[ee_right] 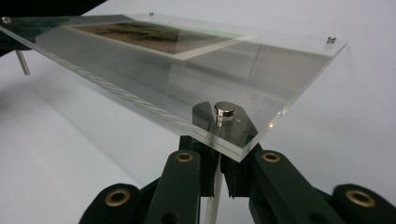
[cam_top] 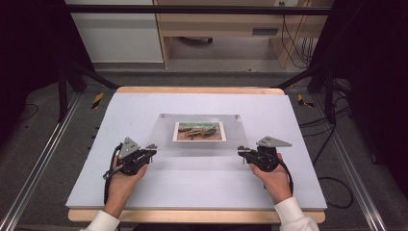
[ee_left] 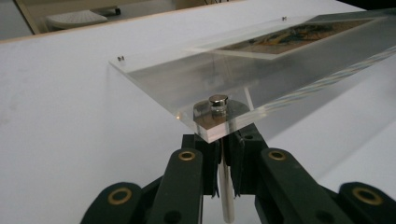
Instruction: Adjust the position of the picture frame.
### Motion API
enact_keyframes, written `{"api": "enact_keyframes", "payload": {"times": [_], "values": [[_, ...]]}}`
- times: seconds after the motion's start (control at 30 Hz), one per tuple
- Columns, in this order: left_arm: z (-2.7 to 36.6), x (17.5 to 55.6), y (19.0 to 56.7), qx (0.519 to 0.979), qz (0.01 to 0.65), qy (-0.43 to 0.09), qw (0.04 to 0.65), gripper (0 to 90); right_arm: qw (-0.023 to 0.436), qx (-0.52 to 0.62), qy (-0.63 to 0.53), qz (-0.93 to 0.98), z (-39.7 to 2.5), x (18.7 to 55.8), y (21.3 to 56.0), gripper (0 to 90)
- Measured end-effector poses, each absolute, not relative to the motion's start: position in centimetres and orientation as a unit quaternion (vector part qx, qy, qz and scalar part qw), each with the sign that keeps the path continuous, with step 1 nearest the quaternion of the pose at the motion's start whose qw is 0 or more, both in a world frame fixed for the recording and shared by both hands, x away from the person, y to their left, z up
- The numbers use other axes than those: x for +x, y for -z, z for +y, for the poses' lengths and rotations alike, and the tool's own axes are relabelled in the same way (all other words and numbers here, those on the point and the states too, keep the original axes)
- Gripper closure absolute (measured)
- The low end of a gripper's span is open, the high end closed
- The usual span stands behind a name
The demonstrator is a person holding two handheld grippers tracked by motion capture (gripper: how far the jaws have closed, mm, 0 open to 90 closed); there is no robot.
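A clear acrylic photo frame (cam_top: 163, 139) holding a landscape picture (cam_top: 199, 131) lies mid-table, and its near edge looks raised. My left gripper (cam_top: 151, 153) is at its near left corner and my right gripper (cam_top: 242, 152) at its near right corner. In the left gripper view the gripper (ee_left: 223, 144) is shut on a thin metal pin (ee_left: 226, 191) that hangs below the corner's round silver cap (ee_left: 218, 102). In the right gripper view the gripper (ee_right: 218, 161) is likewise shut on a pin (ee_right: 212, 198) beneath a silver cap (ee_right: 224, 111).
The frame rests over a white board (cam_top: 144, 192) on a wooden table (cam_top: 192, 90). Small screws (cam_top: 162, 115) mark the frame's far corners. Dark metal rails and cables run along both sides of the table.
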State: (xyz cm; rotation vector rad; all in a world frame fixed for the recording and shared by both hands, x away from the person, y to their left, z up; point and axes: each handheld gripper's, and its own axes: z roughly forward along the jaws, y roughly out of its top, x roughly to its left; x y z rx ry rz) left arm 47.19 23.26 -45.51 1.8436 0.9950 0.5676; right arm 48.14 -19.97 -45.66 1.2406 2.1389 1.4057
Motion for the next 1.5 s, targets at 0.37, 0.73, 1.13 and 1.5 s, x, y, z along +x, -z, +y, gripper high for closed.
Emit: {"api": "enact_keyframes", "payload": {"times": [0.37,0.73,1.13,1.5], "values": [[23.4,47.2,46.5,0.770,0.402,-0.215,0.445,82.9,0.142,0.435,-0.461,0.760,-19.7,47.8,46.6,84.8],[23.4,47.3,46.6,0.776,0.400,-0.212,0.439,82.9,0.143,0.435,-0.456,0.763,-19.7,47.8,46.7,84.8],[23.2,47.3,46.9,0.782,0.400,-0.208,0.430,82.8,0.143,0.436,-0.447,0.768,-19.6,47.7,47.0,84.9],[23.1,47.4,47.1,0.789,0.398,-0.206,0.420,82.5,0.142,0.438,-0.436,0.773,-19.4,47.7,47.2,84.8]]}}
